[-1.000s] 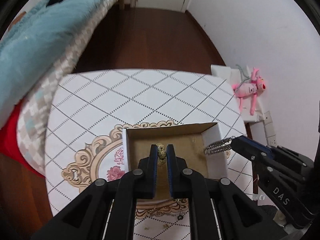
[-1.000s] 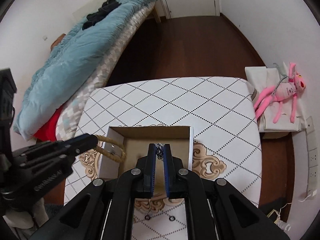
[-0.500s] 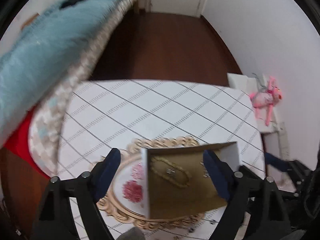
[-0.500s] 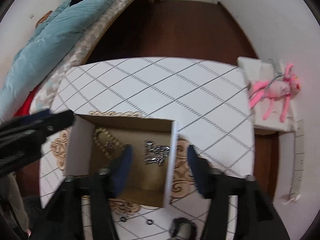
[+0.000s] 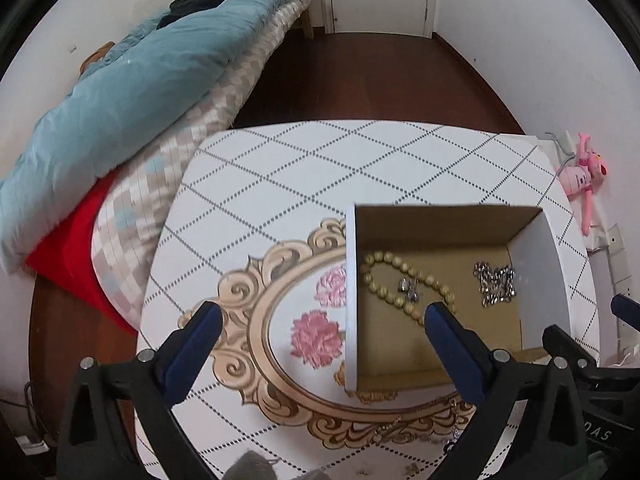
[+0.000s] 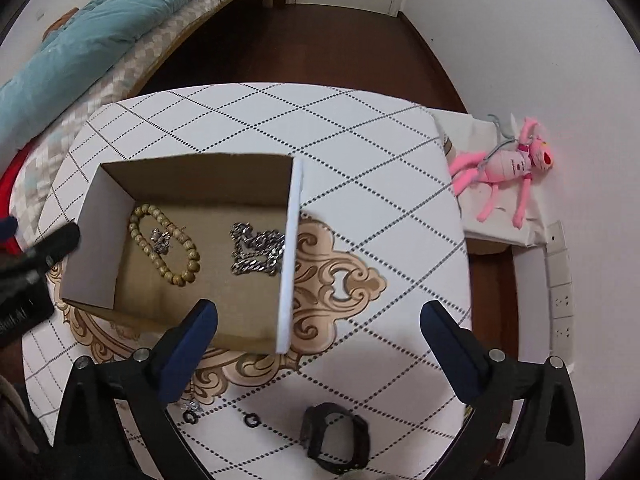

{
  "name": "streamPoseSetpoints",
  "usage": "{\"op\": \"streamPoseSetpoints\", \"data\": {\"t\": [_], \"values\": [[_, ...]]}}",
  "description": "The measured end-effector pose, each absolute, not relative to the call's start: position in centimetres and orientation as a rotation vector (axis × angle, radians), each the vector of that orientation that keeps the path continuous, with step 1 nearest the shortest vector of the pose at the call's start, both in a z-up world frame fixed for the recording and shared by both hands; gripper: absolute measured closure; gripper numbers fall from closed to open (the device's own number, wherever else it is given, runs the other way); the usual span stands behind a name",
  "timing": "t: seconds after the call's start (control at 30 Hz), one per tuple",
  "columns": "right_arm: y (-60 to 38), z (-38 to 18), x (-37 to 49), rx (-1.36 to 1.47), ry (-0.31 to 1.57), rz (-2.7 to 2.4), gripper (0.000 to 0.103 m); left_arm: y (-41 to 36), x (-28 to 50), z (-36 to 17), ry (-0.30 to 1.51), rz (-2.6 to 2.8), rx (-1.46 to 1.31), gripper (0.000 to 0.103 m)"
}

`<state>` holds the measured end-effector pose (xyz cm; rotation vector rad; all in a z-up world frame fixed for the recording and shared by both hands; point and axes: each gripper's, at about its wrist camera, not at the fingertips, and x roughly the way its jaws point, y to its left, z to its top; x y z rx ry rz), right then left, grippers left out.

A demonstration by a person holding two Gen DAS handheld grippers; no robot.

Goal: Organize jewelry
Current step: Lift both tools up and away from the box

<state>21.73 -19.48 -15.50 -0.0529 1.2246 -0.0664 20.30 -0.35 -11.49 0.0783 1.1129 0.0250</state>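
Cardboard box [image 6: 100, 240] sits open on the bench [image 6: 360, 140], w/ a wooden bead bracelet [image 6: 166, 246] on its floor at the left, a small silver piece [image 6: 160, 239] lying inside the bead loop, and a silver chain [image 6: 258, 253] heaped near the right wall. Left hand-held gripper [image 5: 320, 320] is spread wide, nothing btwn its fingers; right hand-held gripper [image 6: 318, 312] likewise wide apart and empty. On the bench's near edge: a black watch [image 6: 336, 436] and two small black rings [image 6: 252, 419]. Pink plush toy [image 6: 504, 168] lies off to the right, beside the bench.
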Motion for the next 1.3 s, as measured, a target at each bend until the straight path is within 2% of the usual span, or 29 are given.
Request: {"op": "streamPoseSetpoints", "data": {"t": [0.47,1.07,1.2,1.3], "values": [[-20.5,-11.8,17.6,-0.004,1.098,-0.098,0.001,-0.2,15.8,-8.7,1.036,-0.002,0.021,0.0],[-21.3,-1.3,9.1,0.086,0.86,-0.079,0.001,-0.6,8.8,-0.3,0.898,-0.093,-0.02,0.0],[-21.9,-1.3,8.4,0.115,0.899,-0.078,0.001,0.1,8.4,-0.9,0.919,-0.077,-0.028,0.0],[-22.9,-3.9,8.5,0.136,0.963,-0.106,0.001,0.7,8.4,-3.3,0.973,-0.045,-0.039,0.0]]}}
